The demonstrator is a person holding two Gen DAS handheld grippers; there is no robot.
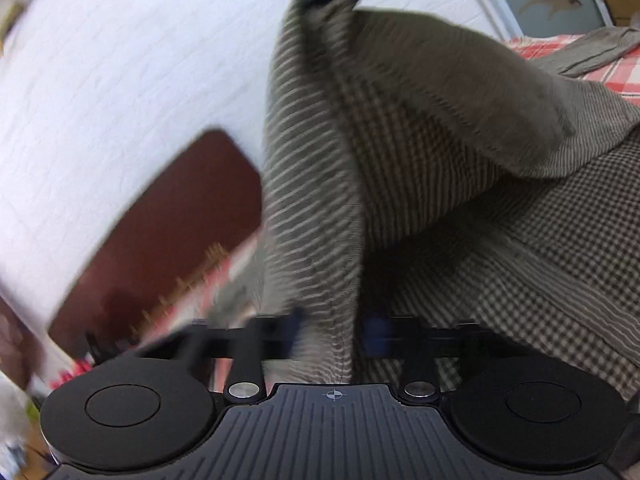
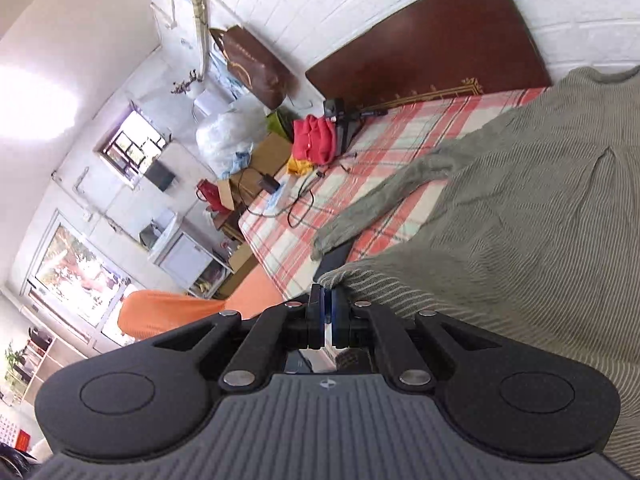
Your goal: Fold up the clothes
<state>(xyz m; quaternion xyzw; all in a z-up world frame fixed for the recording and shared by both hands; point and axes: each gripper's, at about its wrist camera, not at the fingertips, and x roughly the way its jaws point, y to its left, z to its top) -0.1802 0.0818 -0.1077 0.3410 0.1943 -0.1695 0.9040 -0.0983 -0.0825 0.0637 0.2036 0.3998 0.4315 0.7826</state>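
Left gripper (image 1: 330,330) blurred, jaws parted a little with ribbed cloth (image 1: 316,200) running up between the fingers — grip itself not clear. Right gripper (image 2: 328,312) tilted sideways, fingers pressed together on a fold of the same cloth — also seen at the top of the left view.

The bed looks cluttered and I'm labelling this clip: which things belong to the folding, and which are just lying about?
Job: grey-green ribbed garment; left gripper; right gripper; plaid bedsheet.

Lying about: red clothes; black cable; cardboard box; plastic bag.
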